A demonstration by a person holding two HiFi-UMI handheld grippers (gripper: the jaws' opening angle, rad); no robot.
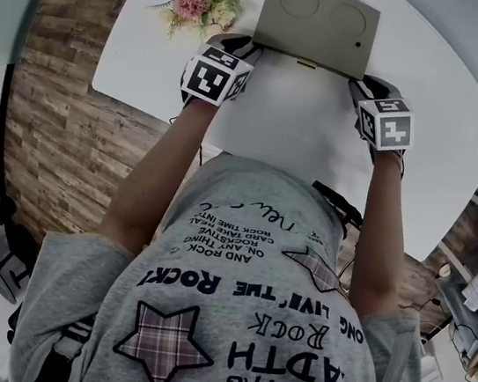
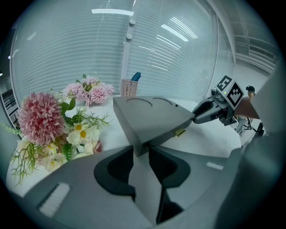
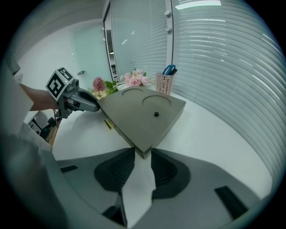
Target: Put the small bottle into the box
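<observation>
We pinch the closed box (image 1: 317, 24) by its two near corners: our left gripper (image 2: 141, 151) clamps one, our right gripper (image 3: 143, 154) the other. The box lies flat on the white tabletop (image 1: 300, 141), just beside the flowers (image 1: 196, 1).

One desk (image 1: 317, 144) carries one box (image 1: 318, 19), and its lid shows two round hollows (image 3: 156, 100) and one brass clasp (image 2: 180, 132). There are two claws, one left claw (image 2: 140, 154) and one right claw (image 3: 143, 156). I also count two bunches of flowers (image 2: 42, 120) and one woven cup (image 2: 129, 87).
</observation>
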